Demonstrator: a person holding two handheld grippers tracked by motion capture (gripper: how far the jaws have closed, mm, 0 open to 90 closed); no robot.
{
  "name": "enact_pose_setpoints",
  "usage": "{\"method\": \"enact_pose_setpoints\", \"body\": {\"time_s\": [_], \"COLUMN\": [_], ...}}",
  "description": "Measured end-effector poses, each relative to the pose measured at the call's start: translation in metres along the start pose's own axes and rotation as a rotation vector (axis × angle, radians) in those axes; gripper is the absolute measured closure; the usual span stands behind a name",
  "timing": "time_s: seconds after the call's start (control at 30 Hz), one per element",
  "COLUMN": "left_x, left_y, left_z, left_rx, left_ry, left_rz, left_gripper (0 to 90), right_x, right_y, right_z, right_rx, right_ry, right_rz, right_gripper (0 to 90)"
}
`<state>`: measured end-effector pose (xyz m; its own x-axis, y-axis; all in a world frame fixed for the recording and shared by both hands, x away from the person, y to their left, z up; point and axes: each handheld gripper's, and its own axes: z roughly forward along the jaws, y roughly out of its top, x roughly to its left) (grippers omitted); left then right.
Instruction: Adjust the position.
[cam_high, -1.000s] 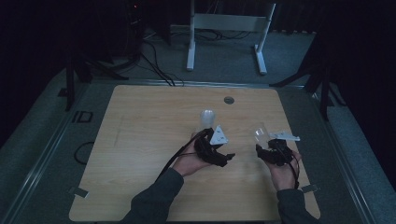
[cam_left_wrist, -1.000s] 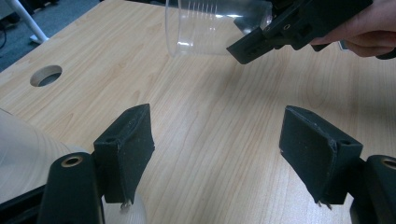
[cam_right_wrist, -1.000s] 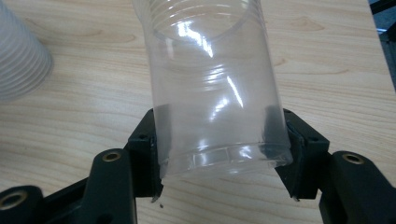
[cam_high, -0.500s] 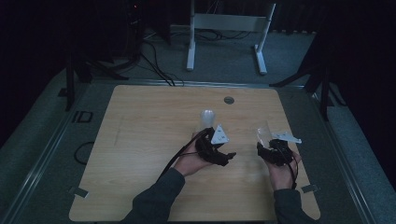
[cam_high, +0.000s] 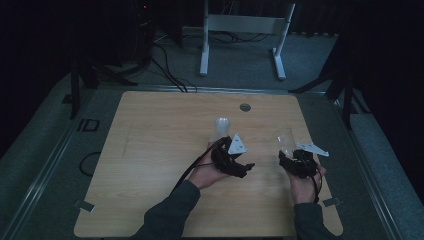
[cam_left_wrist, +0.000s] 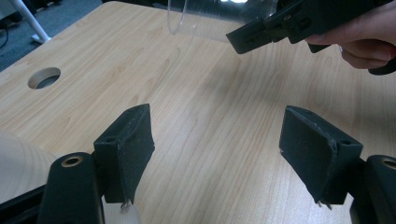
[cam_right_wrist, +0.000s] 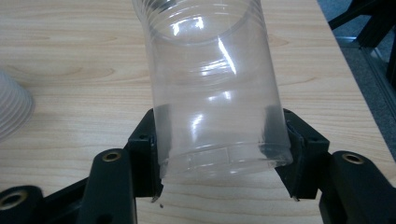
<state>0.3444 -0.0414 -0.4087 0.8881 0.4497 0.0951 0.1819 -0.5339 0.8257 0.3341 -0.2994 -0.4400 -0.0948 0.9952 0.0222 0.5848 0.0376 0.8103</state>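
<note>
Right gripper (cam_right_wrist: 219, 186) clamps clear cup (cam_right_wrist: 210, 93) at its base, lifted clear of table (cam_high: 160, 150). Left gripper (cam_left_wrist: 224, 158) open, empty; white cup (cam_high: 221, 129) just beside it. Stacking likely remains.

A: Dim room, dark along the far wall. Grey carpet floor (cam_high: 240, 60) all round a light wooden bench (cam_high: 150, 150) with a round cable hole (cam_high: 245, 107).

B: Beyond it, white metal frame (cam_high: 242, 25) on two legs; black cables (cam_high: 165, 70) trailing across the floor.
</note>
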Motion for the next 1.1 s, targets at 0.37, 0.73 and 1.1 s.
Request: {"method": "enact_pose_setpoints", "body": {"time_s": [0.37, 0.73, 1.1], "left_x": [0.000, -0.002, -0.005], "left_y": [0.002, 0.006, 0.011], "left_z": [0.002, 0.007, 0.012], "left_rx": [-0.012, -0.021, -0.028], "left_ry": [-0.005, -0.006, -0.007], "left_rz": [-0.016, -0.033, -0.042], "left_gripper": [25.7, 25.7, 25.7], "right_x": [0.000, 0.000, 0.004], "right_y": [-0.002, -0.003, -0.007], "right_z": [-0.003, -0.007, -0.012], "right_rx": [-0.046, -0.102, -0.178], "right_ry": [-0.001, 0.002, -0.016], "right_rz": [-0.005, 0.002, -0.015], "right_gripper": [41.8, 41.9, 41.9]}}
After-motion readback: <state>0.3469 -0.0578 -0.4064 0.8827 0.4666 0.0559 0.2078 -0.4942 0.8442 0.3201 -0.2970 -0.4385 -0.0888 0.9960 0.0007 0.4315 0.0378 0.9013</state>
